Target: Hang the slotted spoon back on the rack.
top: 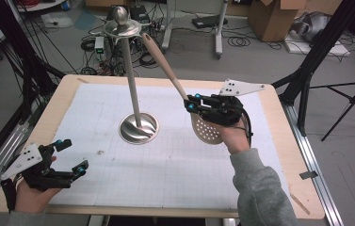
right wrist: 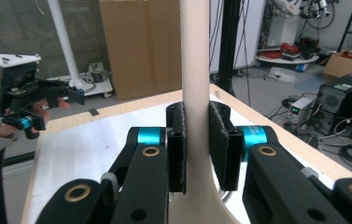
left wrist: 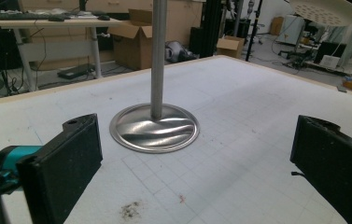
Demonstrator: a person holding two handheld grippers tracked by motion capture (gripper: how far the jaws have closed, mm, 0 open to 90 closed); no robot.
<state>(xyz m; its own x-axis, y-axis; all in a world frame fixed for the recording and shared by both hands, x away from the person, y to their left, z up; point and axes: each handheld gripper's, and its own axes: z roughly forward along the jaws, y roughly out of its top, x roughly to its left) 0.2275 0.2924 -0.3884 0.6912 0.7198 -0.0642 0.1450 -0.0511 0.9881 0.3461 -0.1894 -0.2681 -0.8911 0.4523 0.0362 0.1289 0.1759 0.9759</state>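
Observation:
A beige slotted spoon (top: 207,129) hangs tilted over the table's right half, its long handle (top: 162,61) leaning up and left toward the top of a metal stand (top: 130,70). My right gripper (top: 189,103) is shut on the handle just above the perforated bowl; in the right gripper view the pads (right wrist: 178,147) squeeze the handle (right wrist: 195,70) from both sides. The stand's round base (top: 139,128) sits mid-table, and a ball (top: 120,15) rests in the small dish on top. My left gripper (top: 73,155) stands open near the front left corner, facing the base (left wrist: 154,129), with nothing between its jaws.
A white gridded mat (top: 165,165) covers most of the wooden table (top: 307,207). A small dark smudge (left wrist: 129,211) marks the mat in front of the left gripper. Cables, cardboard boxes and black tripod legs crowd the floor beyond the far edge and to the right.

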